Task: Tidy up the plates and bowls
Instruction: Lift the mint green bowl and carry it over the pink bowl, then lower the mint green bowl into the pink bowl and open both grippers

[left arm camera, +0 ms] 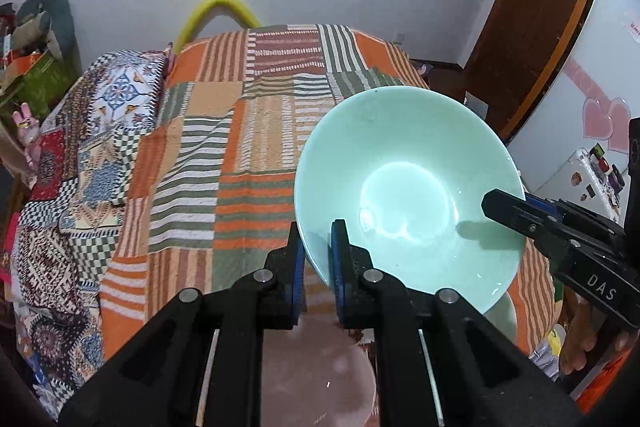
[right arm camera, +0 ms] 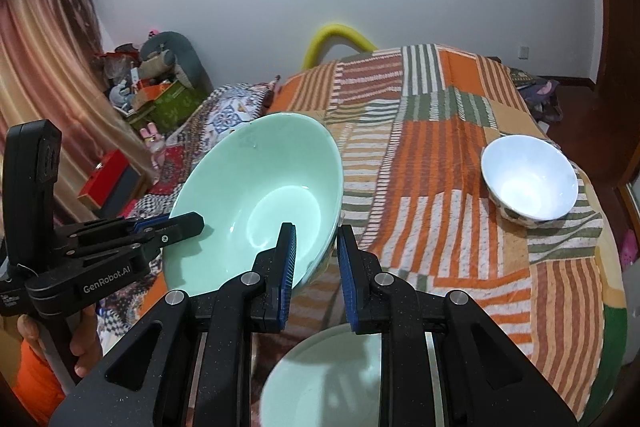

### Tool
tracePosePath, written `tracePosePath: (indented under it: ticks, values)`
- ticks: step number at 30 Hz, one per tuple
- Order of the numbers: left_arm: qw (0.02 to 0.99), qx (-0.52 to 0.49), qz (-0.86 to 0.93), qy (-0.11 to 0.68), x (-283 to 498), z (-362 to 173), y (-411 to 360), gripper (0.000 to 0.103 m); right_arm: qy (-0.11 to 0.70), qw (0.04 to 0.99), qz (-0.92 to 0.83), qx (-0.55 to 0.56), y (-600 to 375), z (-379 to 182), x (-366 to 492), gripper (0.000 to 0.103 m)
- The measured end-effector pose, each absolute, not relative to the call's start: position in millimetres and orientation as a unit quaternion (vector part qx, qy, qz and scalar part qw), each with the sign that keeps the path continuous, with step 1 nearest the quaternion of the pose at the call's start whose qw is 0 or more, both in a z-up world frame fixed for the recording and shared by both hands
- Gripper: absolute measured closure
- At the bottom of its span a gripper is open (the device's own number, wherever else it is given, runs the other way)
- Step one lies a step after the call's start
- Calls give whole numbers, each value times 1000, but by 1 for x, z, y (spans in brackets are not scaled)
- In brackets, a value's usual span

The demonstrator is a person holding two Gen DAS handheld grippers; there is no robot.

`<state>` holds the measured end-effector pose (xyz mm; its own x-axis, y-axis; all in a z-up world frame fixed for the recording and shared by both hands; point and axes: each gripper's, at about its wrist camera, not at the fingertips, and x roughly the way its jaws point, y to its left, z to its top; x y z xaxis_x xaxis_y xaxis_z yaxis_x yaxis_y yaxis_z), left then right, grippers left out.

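The bed (right arm camera: 460,155) carries the work area; it is covered by a patchwork blanket (left arm camera: 224,155) of orange, green and white striped panels.

The green bowl (left arm camera: 404,183) is the largest task item. It is pale mint, glossy and round, with no long axis. It is lifted clear of the blanket and tilted: in the right wrist view the opening faces up and toward the camera, with the far rim higher than the near rim.

Below it, at the near edge of the bed, a pale green dish (right arm camera: 320,379) lies with its opening up; only part of it shows between the gripper arms. A pinkish dish (left arm camera: 320,371) shows in the same zone in the left wrist view; its shape is blurred.

The white bowl (right arm camera: 530,179) stands upright near the right edge of the bed, well apart from the green bowl. Its inside is plain white.

The left gripper (left arm camera: 318,259) points forward and slightly upward. Its 2 fingers stand narrow, clamped on the near-left rim of the green bowl, 1 finger inside and 1 outside.

The right gripper (right arm camera: 316,263) points forward. Its 2 fingers straddle the opposite rim, 1 inside and 1 outside, at a narrow setting; the outer pad shows a small gap to the bowl wall, so a firm hold cannot be confirmed.
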<state>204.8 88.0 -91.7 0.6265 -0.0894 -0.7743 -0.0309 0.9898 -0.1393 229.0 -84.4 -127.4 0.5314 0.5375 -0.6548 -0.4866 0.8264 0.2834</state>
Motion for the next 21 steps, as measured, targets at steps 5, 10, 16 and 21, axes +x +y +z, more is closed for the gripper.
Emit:
tracePosePath:
  ticks: [5,10,16,21]
  values:
    - [906,-70,-4,417,173,-79,96,91,380,871,309,33,-78,-125,212,84]
    - [914,-66,12,401,142,-70,102,91,378,866,327,31,-69,-125,194,84]
    - [917,-59,34,392,112,-70,109,91,382,857,345,31,-58,-133,176,84]
    - [916,-60,47,395,96,-79,117,91,392,849,354,23,-47,-142,166,84]
